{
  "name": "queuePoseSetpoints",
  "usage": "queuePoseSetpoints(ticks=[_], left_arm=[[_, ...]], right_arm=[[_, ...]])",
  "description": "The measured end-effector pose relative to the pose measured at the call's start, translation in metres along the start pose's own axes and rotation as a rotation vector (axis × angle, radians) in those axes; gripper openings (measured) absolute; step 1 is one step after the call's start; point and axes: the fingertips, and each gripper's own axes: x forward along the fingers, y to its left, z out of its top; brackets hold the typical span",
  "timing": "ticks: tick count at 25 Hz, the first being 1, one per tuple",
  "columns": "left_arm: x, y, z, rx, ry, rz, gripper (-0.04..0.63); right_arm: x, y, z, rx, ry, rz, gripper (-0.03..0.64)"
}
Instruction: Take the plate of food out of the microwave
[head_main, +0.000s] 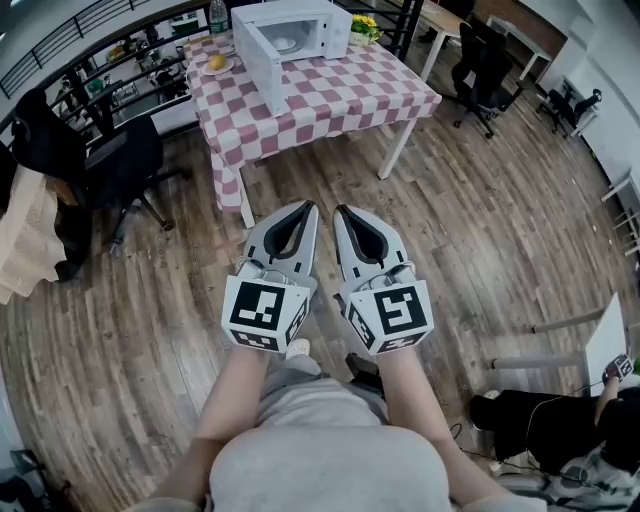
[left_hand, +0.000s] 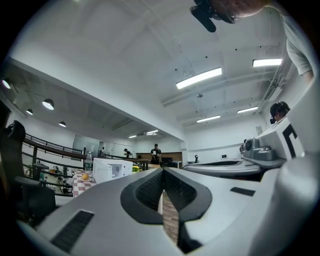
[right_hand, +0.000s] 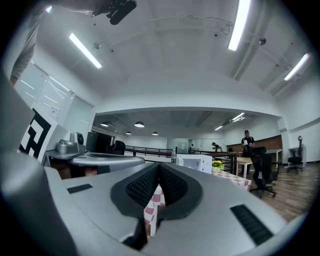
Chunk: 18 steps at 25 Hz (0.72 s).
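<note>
Both tongs are held low over the wooden floor, side by side and pointing toward the desk, which is well away from them. The left tongs are closed, with their ribbed pads pressed together and nothing between them. The right tongs are also closed and empty. The two pairs lie just beside each other, almost parallel, and their marker cubes are nearest the person's forearms.

The desk has a red-and-white checked cloth. The white microwave stands at its far end, and its door is swung open to the left. A pale round disc lies inside the cavity (whether it is a plate or the turntable is too small to tell). A small plate with something orange-yellow on it sits on the cloth outside the oven, just left of the open door. A bottle stands behind that plate at the desk's back edge. Yellow flowers sit just to the right of the microwave.

A black chair stands on the floor to the left of the desk. Neither pair of tongs touches anything on the desk.
</note>
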Motion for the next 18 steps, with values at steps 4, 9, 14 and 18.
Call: queuePoseSetpoints(ticks=[4, 9, 14, 18], left_arm=[[0.017, 0.026, 0.000, 0.000, 0.000, -0.002, 0.003], [0.033, 0.049, 0.004, 0.001, -0.002, -0.003, 0.003], [0.044, 0.067, 0.002, -0.008, 0.005, 0.008, 0.003], [0.051, 0.080, -0.003, -0.022, 0.014, 0.027, 0.003]], right_arm=[[0.031, -0.004, -0.003, 0.002, 0.003, -0.003, 0.026], [0.061, -0.005, 0.000, 0.004, -0.004, 0.006, 0.026], [0.082, -0.008, -0.004, 0.019, 0.003, 0.015, 0.026], [0.097, -0.009, -0.008, 0.016, 0.006, 0.036, 0.026]])
